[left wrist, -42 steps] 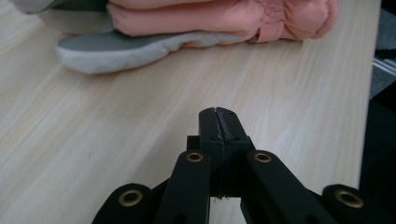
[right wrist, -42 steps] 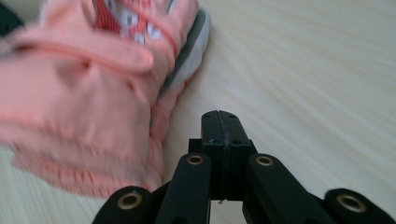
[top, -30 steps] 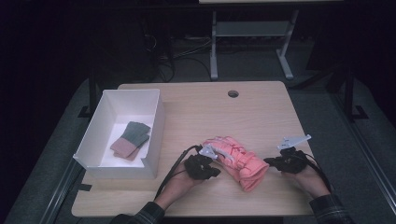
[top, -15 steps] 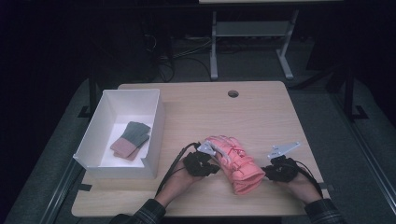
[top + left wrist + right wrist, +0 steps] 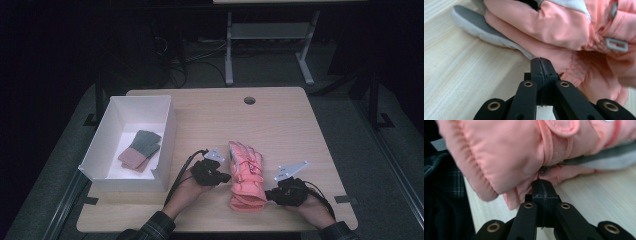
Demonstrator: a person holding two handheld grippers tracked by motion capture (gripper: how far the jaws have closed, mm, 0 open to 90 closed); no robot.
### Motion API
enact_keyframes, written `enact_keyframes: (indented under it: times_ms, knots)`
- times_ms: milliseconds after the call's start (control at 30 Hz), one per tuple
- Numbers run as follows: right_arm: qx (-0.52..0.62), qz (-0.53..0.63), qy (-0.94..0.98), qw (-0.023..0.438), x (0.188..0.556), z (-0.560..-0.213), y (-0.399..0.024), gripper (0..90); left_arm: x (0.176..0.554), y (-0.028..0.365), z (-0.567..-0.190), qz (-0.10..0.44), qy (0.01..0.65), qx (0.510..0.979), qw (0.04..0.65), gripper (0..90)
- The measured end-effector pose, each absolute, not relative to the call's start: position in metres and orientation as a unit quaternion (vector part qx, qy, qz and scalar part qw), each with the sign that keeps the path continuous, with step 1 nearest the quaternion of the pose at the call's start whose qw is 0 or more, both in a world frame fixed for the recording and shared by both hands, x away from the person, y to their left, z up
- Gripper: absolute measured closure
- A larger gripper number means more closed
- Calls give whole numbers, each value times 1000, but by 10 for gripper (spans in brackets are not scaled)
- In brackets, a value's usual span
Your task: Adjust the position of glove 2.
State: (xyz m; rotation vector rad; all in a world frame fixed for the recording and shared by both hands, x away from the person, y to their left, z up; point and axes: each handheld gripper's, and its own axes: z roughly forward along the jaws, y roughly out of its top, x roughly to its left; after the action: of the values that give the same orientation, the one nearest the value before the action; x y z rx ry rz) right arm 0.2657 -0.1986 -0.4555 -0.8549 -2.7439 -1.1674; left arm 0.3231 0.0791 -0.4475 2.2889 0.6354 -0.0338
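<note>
The pink glove [image 5: 245, 175] is laid near-to-far on the table [image 5: 280, 125], flanked by the left gripper [image 5: 226, 177] and right gripper [image 5: 269, 195], both jaws closed empty, touching its edges.

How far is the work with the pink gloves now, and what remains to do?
Done: a small green-and-pink knitted pair already lies in the white box. In hand: the padded pink ski gloves lie stacked on the wooden table, left gripper and right gripper shut against their sides. Left: probably moving them into the box.
</note>
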Motion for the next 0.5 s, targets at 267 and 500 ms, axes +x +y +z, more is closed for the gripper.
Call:
enact_keyframes:
  times_ms: [267,500]
  knots:
    - [-250,-378,-891,26,262,-456,-173,900,329,86,-447,-15,252,893,372,898]
    - [-227,-374,-899,35,259,-458,-149,900,333,93,-445,-11,267,888,375,899]
